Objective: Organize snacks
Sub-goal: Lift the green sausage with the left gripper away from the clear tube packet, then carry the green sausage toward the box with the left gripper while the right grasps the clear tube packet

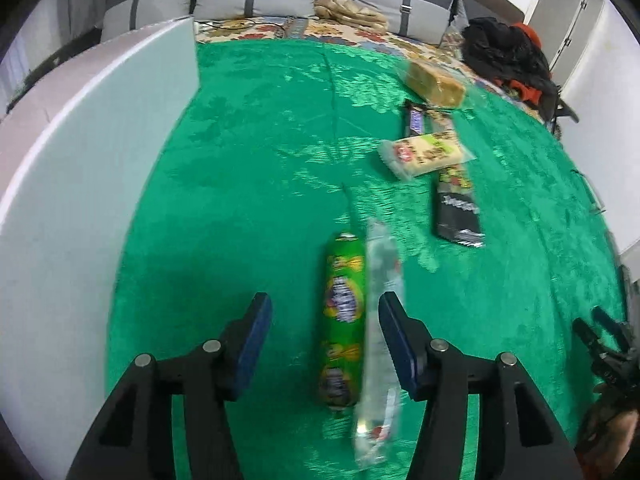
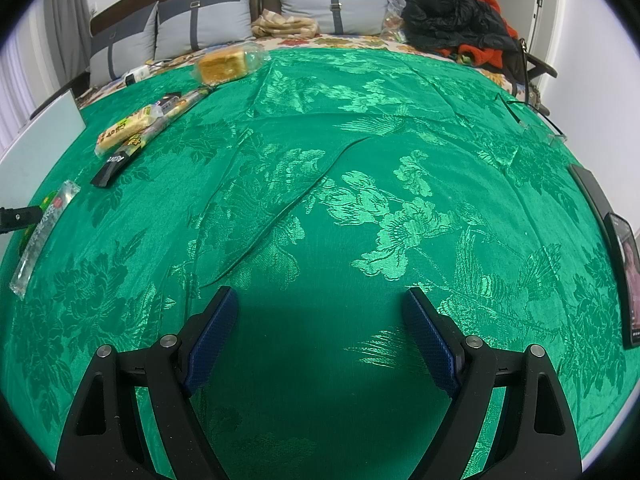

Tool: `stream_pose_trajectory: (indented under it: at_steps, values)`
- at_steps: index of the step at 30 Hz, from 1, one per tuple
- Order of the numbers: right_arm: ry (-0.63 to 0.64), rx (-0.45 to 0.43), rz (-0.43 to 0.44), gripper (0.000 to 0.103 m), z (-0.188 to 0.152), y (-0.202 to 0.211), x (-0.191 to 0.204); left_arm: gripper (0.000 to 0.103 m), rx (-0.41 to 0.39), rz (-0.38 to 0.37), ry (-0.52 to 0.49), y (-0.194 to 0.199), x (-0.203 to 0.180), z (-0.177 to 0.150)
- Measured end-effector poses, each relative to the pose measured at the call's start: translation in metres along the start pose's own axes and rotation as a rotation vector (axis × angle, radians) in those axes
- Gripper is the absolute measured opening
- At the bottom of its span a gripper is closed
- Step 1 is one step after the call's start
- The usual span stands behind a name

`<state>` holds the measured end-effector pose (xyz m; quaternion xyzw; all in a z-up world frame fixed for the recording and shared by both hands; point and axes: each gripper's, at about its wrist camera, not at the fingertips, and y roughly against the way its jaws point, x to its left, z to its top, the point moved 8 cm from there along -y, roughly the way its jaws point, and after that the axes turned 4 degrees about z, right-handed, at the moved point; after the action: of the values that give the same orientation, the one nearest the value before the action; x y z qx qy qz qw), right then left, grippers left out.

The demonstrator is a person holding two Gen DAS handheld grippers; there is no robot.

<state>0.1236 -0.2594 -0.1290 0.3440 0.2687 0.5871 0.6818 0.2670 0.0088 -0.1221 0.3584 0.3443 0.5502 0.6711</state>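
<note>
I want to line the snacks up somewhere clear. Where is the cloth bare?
Bare: the green cloth ahead of the right claw, toward the pillows. Also between the white board and green tube. Crowded: the yellow pack pile.

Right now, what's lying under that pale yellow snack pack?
The yellow pack lies across a Snickers bar and a long dark pack. Their middles are covered; only the ends stick out. All of it lies on the green cloth.
</note>
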Motion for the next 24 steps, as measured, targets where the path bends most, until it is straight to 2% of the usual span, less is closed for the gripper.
stream_pose_trajectory:
  at_steps: [3,6,7,8,11,16,24]
  values:
    - [0.000,0.000,0.000,0.087,0.000,0.000,0.000,0.057,0.009,-0.001,-0.012,0.000,0.004,-0.007]
    - [0.000,0.000,0.000,0.087,0.000,0.000,0.000,0.055,0.045,0.041,-0.107,-0.007,-0.006,-0.014]
    - [0.000,0.000,0.000,0.087,0.000,0.000,0.000,0.054,0.035,0.067,-0.147,-0.007,-0.011,-0.014]
    - [0.000,0.000,0.000,0.087,0.000,0.000,0.000,0.053,0.025,0.060,-0.168,-0.007,-0.017,-0.012]
    - [0.000,0.000,0.000,0.087,0.000,0.000,0.000,0.022,0.032,0.042,-0.139,-0.008,-0.021,-0.008]
    - [0.000,0.000,0.000,0.087,0.000,0.000,0.000,0.022,0.021,0.041,-0.076,-0.003,-0.015,-0.013]
    - [0.000,0.000,-0.001,0.087,0.000,0.000,0.000,0.022,-0.034,0.022,0.029,0.029,0.008,-0.046]
